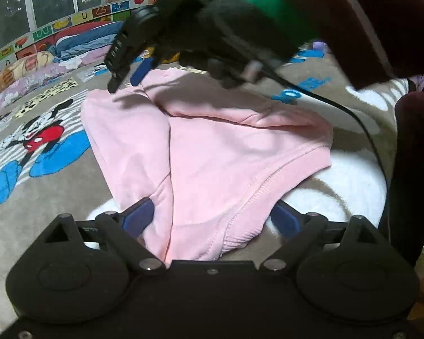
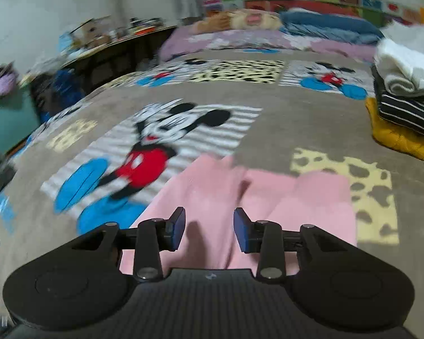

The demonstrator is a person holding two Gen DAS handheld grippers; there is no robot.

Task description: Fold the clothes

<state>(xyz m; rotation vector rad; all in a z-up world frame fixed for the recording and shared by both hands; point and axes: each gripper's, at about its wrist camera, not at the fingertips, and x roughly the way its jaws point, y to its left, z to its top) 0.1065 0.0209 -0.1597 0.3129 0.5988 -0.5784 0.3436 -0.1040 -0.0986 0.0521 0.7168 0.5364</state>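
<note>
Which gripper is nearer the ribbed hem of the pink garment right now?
Left. The left gripper straddles the ribbed hem, fingers open. The right gripper hovers over the pink garment's far end, also open.

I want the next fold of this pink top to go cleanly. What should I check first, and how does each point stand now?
1. Left tongs open around the ribbed hem of the pink top: ok.
2. Right tongs open above the pink cloth: ok.
3. Right tongs touching the cloth: cannot tell.
4. Top lying flat: not ok, folds and creases show.
5. Black cable clear of the top: ok, beside it.
6. Stack of folded clothes clear of the top: ok.
</note>
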